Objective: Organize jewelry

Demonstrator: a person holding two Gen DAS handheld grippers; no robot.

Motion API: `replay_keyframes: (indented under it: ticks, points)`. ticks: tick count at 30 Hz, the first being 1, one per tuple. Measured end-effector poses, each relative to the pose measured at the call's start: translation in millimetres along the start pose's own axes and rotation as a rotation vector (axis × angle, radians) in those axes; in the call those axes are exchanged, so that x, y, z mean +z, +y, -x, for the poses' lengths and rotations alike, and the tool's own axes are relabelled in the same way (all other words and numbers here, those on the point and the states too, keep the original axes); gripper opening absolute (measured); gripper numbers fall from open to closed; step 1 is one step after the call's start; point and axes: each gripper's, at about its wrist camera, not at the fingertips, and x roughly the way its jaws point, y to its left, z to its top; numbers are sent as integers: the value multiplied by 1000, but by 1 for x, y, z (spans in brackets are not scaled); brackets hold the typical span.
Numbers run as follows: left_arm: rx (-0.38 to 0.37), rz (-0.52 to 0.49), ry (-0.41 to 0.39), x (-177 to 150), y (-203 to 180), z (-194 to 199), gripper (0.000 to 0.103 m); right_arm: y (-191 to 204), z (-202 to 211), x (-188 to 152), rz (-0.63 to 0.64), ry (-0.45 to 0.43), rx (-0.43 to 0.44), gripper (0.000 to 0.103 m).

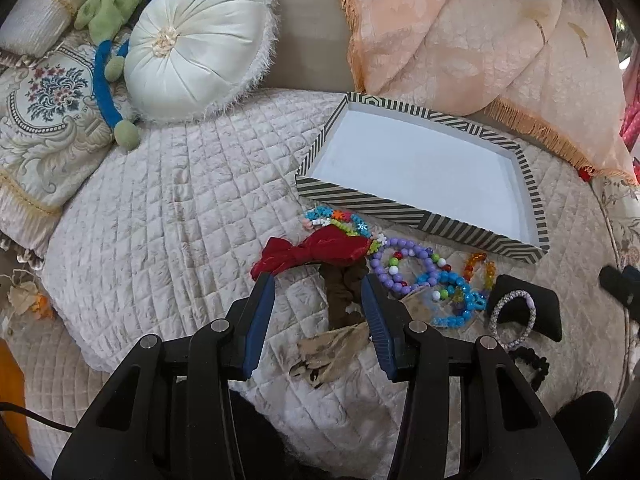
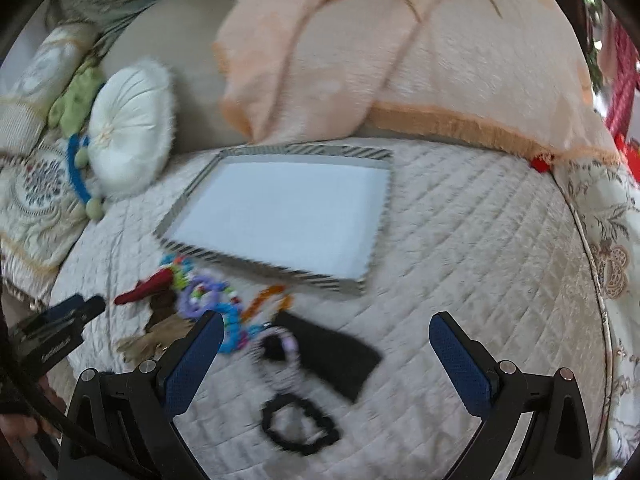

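Left gripper (image 1: 320,294) fingers spread moderately, empty — poised above brown scrunchie (image 1: 345,296) and red bow (image 1: 312,254), probably lining up a pick. Right gripper (image 2: 326,340) fingers wide, holding nothing, over black pad (image 2: 332,354). Beaded bracelets (image 1: 432,280) heaped just beside striped tray (image 1: 420,216) — unfilled, likely their destination — on quilted bed (image 1: 168,208).

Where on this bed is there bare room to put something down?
Inside the striped tray: nothing lies in it. Also the bare quilt right of the tray, and the quilt between the round cushion and red bow. Crowded: bracelets heaped along the tray's near edge.
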Motion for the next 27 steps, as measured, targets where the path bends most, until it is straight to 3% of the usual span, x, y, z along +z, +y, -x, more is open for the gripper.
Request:
replay_keyframes:
  ticks: [12,27]
  points:
    - [-2,2,-15,-10,9,10,45,45,-1,-20,8,-30,6,102]
    - [-4,-3,-7,-12,8,9,45,49,1,-25,19,-51,-20,102]
